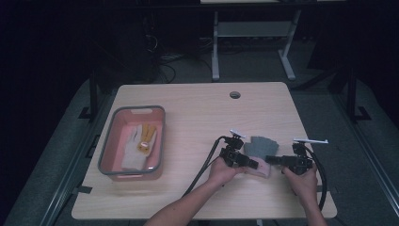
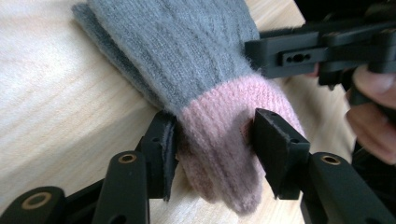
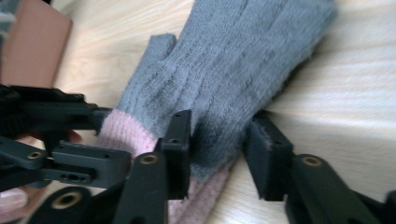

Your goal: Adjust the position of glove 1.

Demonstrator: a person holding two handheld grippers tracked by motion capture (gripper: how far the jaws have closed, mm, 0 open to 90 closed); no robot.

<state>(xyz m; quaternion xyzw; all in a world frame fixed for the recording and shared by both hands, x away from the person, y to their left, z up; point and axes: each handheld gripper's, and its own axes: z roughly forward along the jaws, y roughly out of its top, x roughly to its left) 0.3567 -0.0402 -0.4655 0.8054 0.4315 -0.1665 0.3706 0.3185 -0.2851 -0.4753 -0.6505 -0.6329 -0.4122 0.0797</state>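
Observation:
A grey knit glove (image 1: 261, 145) with a pink cuff (image 1: 261, 170) lies flat on the wooden table (image 1: 197, 113), right of centre near the front. My left gripper (image 1: 254, 164) comes in from the left, and in its own view its jaws (image 2: 212, 140) squeeze the pink cuff (image 2: 219, 135) from both sides. My right gripper (image 1: 269, 159) comes in from the right. In its own view the right gripper (image 3: 217, 144) holds the glove's grey edge (image 3: 219, 126) just above the cuff. The two grippers' tips are close together over the cuff.
A pink bin with a grey rim (image 1: 106, 155) stands at the table's left and holds a pale glove (image 1: 134, 150) and a yellow one (image 1: 147, 136). A round cable hole (image 1: 235, 94) is at the back. Black cables trail off the front edge.

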